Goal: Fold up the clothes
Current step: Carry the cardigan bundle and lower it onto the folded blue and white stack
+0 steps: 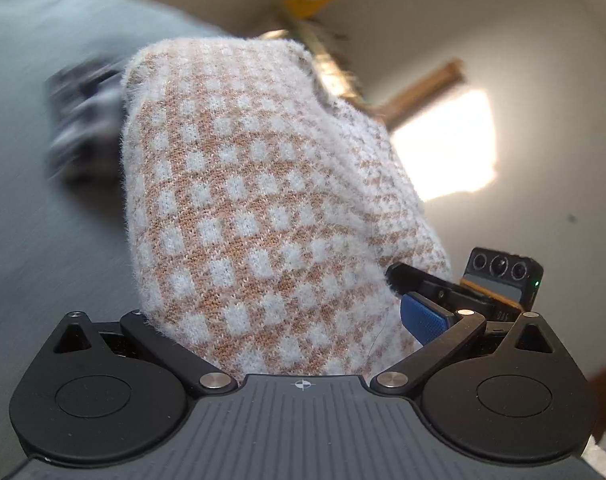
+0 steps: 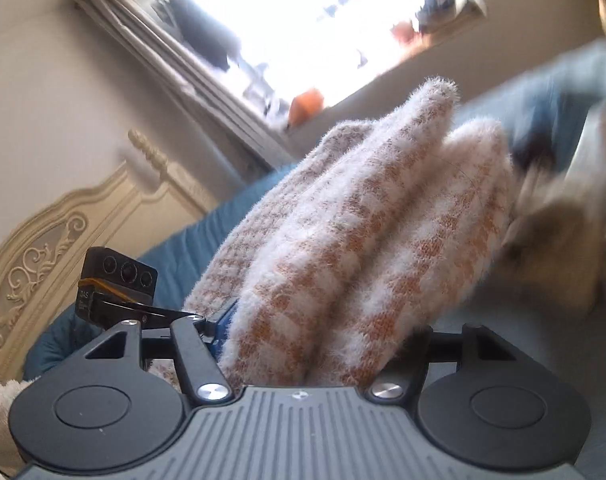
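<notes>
A blue bedspread (image 2: 183, 252) beside a carved cream headboard (image 2: 55, 248), under a bright window (image 2: 323, 12).
We clench both the left gripper (image 1: 287, 320) and right gripper (image 2: 315, 340) on the fuzzy checked sweater (image 1: 255, 208), bunched between each pair of jaws.

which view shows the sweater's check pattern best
The left wrist view: the sweater faces the camera as one broad, sharp panel of checks. The right wrist view shows it bunched into folds, so the pattern breaks up.

A carved cream wooden headboard (image 2: 59, 248) sits at nine o'clock; a bright window (image 2: 303, 12) at twelve; teal bedding (image 2: 183, 248) lies between.
</notes>
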`<action>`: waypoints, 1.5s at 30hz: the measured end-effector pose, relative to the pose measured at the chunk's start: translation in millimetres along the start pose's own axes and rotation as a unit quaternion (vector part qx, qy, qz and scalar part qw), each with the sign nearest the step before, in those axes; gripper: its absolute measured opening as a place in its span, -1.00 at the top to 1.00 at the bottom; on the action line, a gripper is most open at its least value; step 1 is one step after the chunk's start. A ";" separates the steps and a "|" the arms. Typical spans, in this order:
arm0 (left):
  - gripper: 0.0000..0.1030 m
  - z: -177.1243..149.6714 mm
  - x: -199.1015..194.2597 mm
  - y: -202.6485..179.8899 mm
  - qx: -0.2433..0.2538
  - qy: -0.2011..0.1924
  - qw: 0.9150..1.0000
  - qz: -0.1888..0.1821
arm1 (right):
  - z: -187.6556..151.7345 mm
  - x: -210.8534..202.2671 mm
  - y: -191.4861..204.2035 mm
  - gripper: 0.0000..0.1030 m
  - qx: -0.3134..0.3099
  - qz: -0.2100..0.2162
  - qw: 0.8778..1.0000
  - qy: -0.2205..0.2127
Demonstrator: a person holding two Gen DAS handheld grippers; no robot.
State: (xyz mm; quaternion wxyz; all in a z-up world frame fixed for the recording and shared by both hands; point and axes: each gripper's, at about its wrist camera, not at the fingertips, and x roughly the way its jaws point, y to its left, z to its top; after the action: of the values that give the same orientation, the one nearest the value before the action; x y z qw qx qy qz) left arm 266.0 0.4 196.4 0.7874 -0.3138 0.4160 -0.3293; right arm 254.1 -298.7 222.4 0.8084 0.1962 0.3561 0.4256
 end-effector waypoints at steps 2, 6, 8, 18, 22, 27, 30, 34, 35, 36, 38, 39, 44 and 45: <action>-1.00 18.8 13.2 -48.6 0.031 -0.005 0.999 -0.024 | 31.6 -50.2 16.2 -0.32 -0.031 -0.024 0.999 -0.020; -1.00 27.7 57.9 -140.9 0.088 -0.003 0.994 -0.064 | 80.5 -153.1 42.8 -0.32 -0.086 -0.074 0.993 -0.045; -1.00 28.3 82.5 -185.3 0.115 0.000 0.990 -0.083 | 91.3 -199.1 45.2 -0.32 -0.099 -0.106 0.989 -0.042; -1.00 -86.3 280.3 -257.1 0.017 0.090 0.985 -0.146 | 37.9 -364.6 -42.3 -0.32 0.001 -0.265 0.963 0.044; -1.00 -109.6 359.5 -257.0 -0.036 0.129 0.982 -0.134 | 30.5 -385.5 -115.4 -0.32 0.038 -0.287 0.952 0.096; -1.00 -91.8 431.6 -260.9 -0.052 0.115 0.987 -0.097 | 57.2 -387.5 -196.5 -0.32 0.035 -0.269 0.952 0.143; -1.00 -73.7 456.5 -258.9 -0.055 0.087 0.992 -0.074 | 87.9 -377.0 -236.0 -0.31 0.010 -0.237 0.958 0.163; -1.00 -61.4 480.1 -246.8 -0.047 0.045 0.997 -0.040 | 128.7 -363.0 -288.5 -0.31 -0.023 -0.194 0.962 0.191; -1.00 -61.0 487.7 -242.4 -0.046 0.038 0.998 -0.030 | 138.2 -359.2 -301.8 -0.31 -0.031 -0.182 0.963 0.197; -1.00 -63.3 497.3 -235.5 -0.050 0.039 0.998 -0.021 | 139.0 -352.5 -316.2 -0.32 -0.040 -0.169 0.963 0.206; -1.00 -71.9 519.8 -220.2 -0.057 0.046 0.997 0.000 | 129.9 -340.2 -352.8 -0.38 -0.035 -0.147 0.963 0.223; -1.00 -80.5 534.1 -211.9 -0.052 0.056 0.997 0.017 | 120.8 -336.6 -365.6 -0.42 -0.020 -0.151 0.962 0.225; -1.00 -113.4 565.2 -181.2 -0.024 0.093 0.994 0.045 | 75.6 -318.7 -429.7 -1.00 0.052 -0.166 0.957 0.232; -1.00 -117.1 559.3 -179.8 -0.019 0.090 0.995 0.040 | 66.6 -315.1 -442.5 -1.00 0.066 -0.169 0.955 0.234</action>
State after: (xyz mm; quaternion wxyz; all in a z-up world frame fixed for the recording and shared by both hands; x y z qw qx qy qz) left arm 363.2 -566.8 30.2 0.7534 -0.2804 0.5036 -0.3164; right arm 425.3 -808.6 121.3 0.7479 0.0812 0.5905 0.2921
